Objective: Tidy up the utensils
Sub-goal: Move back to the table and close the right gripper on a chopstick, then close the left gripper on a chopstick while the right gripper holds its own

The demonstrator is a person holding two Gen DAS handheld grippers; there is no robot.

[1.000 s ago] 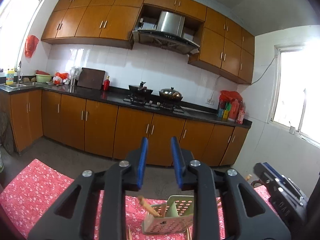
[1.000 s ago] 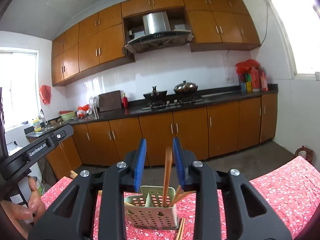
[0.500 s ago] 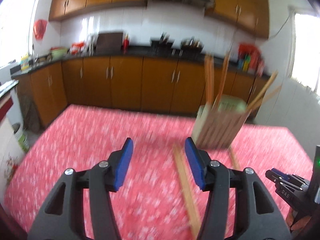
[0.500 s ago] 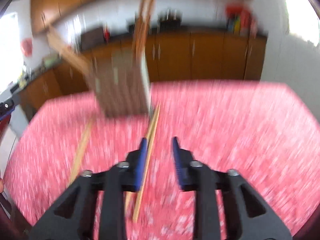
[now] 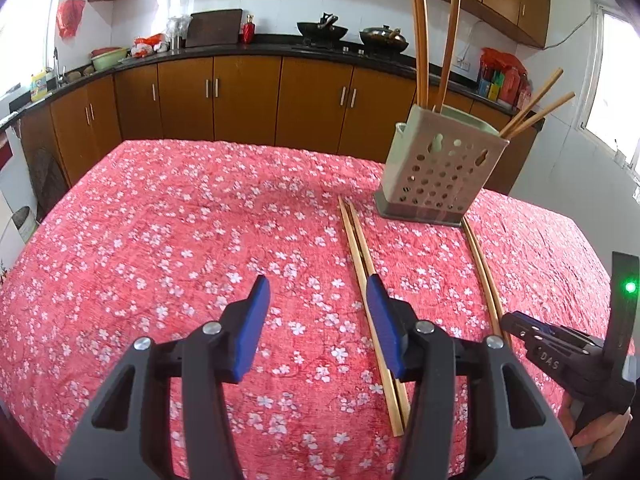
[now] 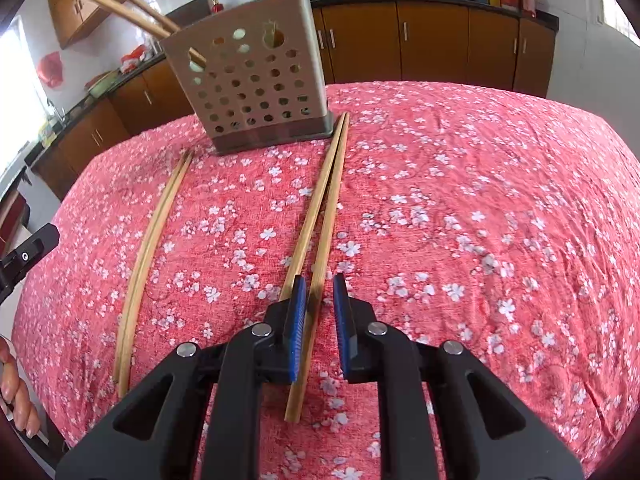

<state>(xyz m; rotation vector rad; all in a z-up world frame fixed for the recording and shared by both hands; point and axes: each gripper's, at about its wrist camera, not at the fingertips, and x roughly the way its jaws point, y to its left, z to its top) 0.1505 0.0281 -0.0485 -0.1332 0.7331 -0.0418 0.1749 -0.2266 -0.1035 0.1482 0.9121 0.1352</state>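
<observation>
Lying flat on the red floral tablecloth (image 5: 168, 240): two pairs of wooden chopsticks, both running out from the foot of the perforated utensil holder (image 5: 440, 176), which already stands loaded with several upright sticks.

Handling: light, stiff, thin, smooth; likely to roll or slide apart on the cloth. Best taken near mid-length, across both sticks at once, so neither tips.

Left gripper (image 5: 318, 294): angled down, low over the cloth, jaws closing but spread with nothing between them; the left chopstick pair (image 5: 354, 240) lies under its right finger.

Right gripper (image 6: 319, 296): angled down more steeply, jaws narrow with a gap showing; one stick of the right chopstick pair (image 6: 326, 184) lies between them, its partner outside the left finger. No grip evident.
</observation>
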